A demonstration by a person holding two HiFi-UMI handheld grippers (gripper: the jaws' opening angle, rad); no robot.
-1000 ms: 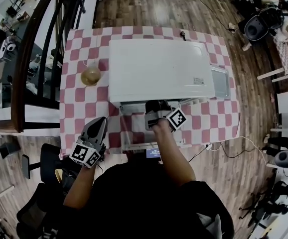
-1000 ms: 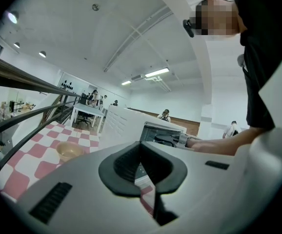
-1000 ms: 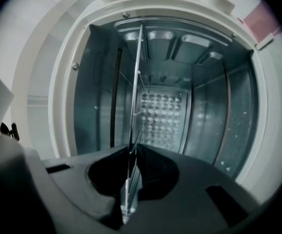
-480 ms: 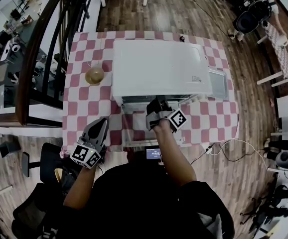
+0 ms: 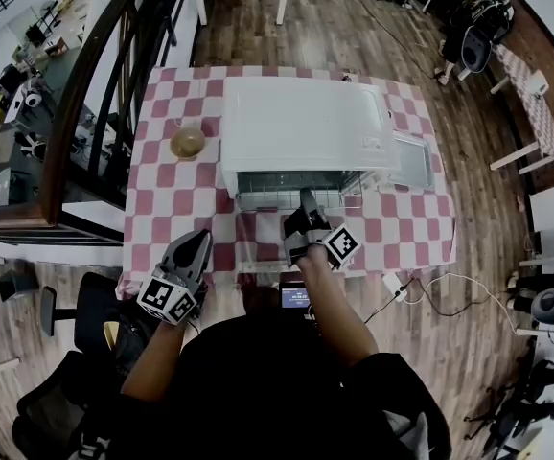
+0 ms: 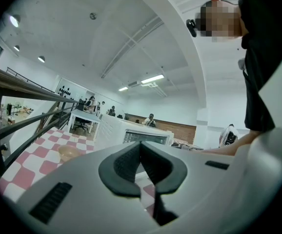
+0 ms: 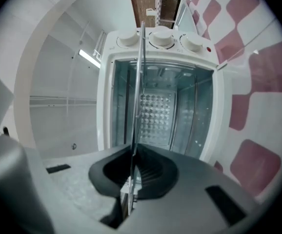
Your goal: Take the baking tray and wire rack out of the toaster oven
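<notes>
The white toaster oven [image 5: 306, 123] stands on the checked table with its glass door [image 5: 258, 249] folded down toward me. My right gripper [image 5: 307, 201] is at the oven mouth, shut on the front edge of a thin metal piece. That piece runs edge-on from the gripper [image 7: 133, 155] into the open cavity [image 7: 160, 101]. From above it shows as gridded metal [image 5: 272, 197], so it looks like the wire rack. A flat grey baking tray [image 5: 418, 161] lies on the table right of the oven. My left gripper [image 5: 197, 241] [image 6: 141, 147] hovers over the table's near left edge, shut and empty.
A tan bowl [image 5: 188, 142] [image 6: 69, 152] sits on the table left of the oven. A dark railing [image 5: 95, 94] runs along the table's left side. A small screen [image 5: 294, 297] sits at the near edge, with cables [image 5: 421, 290] trailing right.
My right gripper has drawn back from the oven toward me, bringing the gridded metal piece partly out over the door. The left gripper has shifted only slightly.
</notes>
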